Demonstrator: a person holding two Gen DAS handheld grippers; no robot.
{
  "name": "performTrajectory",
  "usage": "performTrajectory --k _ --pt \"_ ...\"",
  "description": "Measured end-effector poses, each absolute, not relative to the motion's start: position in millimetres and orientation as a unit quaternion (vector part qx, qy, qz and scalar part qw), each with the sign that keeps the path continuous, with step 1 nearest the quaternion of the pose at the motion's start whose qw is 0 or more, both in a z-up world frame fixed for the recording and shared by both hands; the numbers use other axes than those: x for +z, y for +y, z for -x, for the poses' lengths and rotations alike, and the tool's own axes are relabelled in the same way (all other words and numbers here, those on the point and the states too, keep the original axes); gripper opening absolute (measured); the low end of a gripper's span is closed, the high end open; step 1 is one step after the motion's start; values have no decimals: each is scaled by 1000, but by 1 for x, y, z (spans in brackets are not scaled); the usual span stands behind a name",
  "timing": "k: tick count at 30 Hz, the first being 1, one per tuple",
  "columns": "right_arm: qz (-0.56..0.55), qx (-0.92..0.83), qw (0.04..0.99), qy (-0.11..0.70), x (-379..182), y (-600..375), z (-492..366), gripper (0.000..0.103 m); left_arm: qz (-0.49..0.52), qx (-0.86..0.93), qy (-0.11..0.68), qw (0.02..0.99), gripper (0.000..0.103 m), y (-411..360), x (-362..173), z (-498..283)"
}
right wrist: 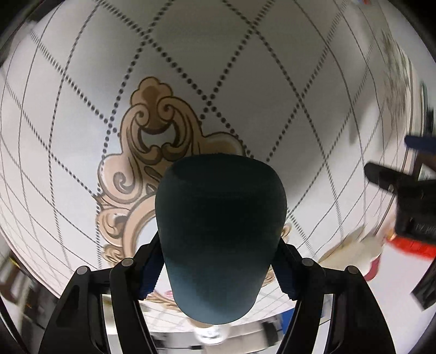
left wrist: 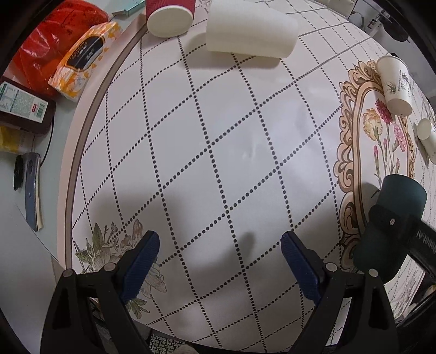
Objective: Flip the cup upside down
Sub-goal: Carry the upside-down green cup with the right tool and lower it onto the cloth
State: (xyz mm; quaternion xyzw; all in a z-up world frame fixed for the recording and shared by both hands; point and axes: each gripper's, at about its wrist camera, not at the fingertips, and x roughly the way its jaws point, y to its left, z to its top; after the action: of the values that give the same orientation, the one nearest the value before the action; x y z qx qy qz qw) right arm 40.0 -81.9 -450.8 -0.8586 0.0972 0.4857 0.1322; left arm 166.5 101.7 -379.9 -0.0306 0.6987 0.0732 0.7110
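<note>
A dark teal cup (right wrist: 220,231) is clamped between the blue pads of my right gripper (right wrist: 218,272), held above the patterned tablecloth with its far end toward the cloth. The same cup (left wrist: 392,226) and the right gripper's black finger show at the right edge of the left wrist view. My left gripper (left wrist: 220,261) is open and empty, hovering over the cloth's dotted diamond pattern. The left gripper also appears at the right edge of the right wrist view (right wrist: 403,185), blurred.
A large white cup (left wrist: 250,30) and a red cup (left wrist: 169,16) lie on their sides at the far edge. Two white printed cups (left wrist: 395,84) lie at the right. A tissue pack (left wrist: 84,60), red bag (left wrist: 51,40) and phone (left wrist: 32,190) sit left of the table edge.
</note>
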Motion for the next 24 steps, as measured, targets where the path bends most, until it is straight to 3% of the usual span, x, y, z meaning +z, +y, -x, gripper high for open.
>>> performTrajectory --k 14,24 --pt "743 420 286 436 -450 -53 -84 72 13 58 691 720 91 60 -360 -165" --pt "531 343 378 676 -457 -57 -135 72 5 53 689 722 91 41 -355 -154"
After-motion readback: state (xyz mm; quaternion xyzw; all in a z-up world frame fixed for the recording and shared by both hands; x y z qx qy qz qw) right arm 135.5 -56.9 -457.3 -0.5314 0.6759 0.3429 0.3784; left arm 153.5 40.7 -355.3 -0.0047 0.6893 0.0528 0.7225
